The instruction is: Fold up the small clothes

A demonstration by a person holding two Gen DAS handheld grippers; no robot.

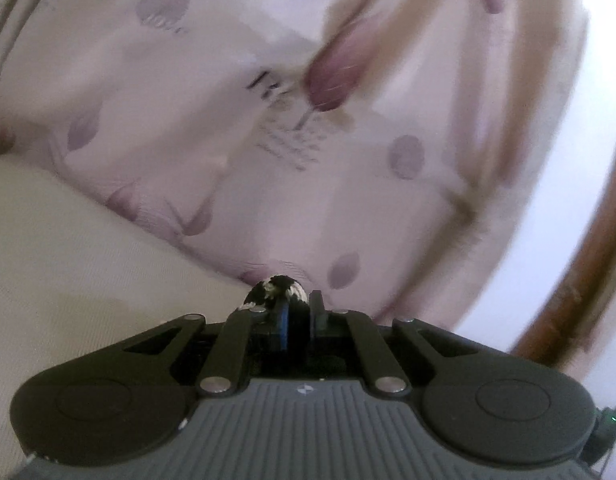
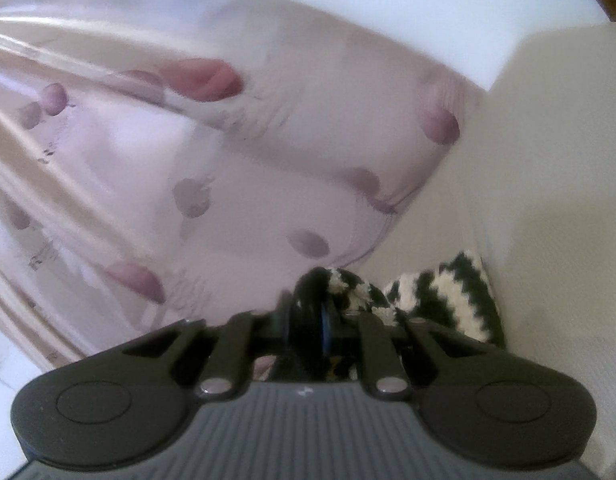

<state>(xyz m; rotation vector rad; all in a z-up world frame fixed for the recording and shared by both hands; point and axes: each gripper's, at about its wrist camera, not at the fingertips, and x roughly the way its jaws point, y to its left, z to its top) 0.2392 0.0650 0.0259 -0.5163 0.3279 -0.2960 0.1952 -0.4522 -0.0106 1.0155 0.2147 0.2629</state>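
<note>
A small black-and-white zigzag knitted garment [image 2: 440, 296] hangs from my grippers. My right gripper [image 2: 308, 312] is shut on a bunched edge of it, and the rest drapes down to the right over a cream surface [image 2: 548, 200]. My left gripper [image 1: 295, 304] is shut on another bit of the same knit [image 1: 275, 286], of which only a small black-and-white knob shows between the fingers. Both views are blurred by motion.
A pale pink bedsheet [image 1: 187, 120] with mauve leaf prints lies ahead in both views, also in the right wrist view [image 2: 227, 160]. A cream cloth [image 1: 67, 260] lies at the left. A white wall and a brown wooden frame [image 1: 580, 288] are at the right.
</note>
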